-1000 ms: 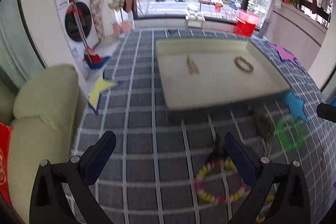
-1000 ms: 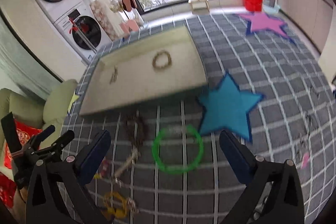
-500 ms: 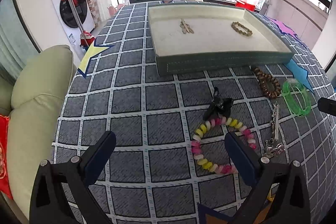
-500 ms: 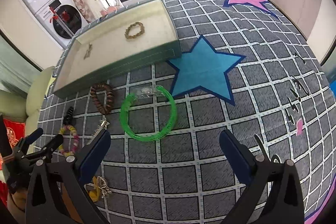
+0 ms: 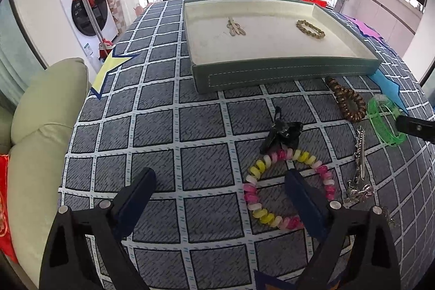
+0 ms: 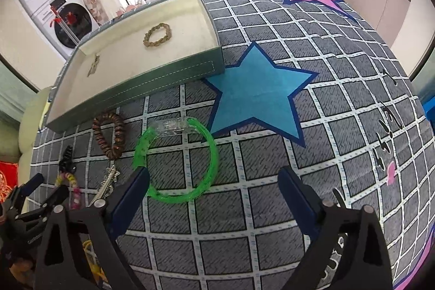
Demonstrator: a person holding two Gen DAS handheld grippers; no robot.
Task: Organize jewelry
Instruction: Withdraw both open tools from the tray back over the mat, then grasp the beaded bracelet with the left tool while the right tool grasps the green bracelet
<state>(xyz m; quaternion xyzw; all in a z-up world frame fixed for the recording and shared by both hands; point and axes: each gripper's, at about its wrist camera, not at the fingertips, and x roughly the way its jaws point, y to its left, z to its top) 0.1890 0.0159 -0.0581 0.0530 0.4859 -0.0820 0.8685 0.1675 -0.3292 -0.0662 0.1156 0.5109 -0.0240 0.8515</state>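
Right gripper (image 6: 213, 178) spread wide, just closing a bit, nothing pinched, over green bracelet (image 6: 176, 158) on checked tablecloth (image 6: 272, 154).

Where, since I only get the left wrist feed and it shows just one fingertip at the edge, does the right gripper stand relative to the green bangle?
Observer: The right gripper is open, its jaws having just closed a little. It is over the near part of the green bangle, and no pad presses on it.
Operator: What lies to the right of the bangle?
Observer: A blue star on the cloth, with no loose piece lying on it.
Operator: Is there anything close to us that I can't see?
Observer: A yellow piece lies at the near edge, partly hidden behind the right gripper's body.
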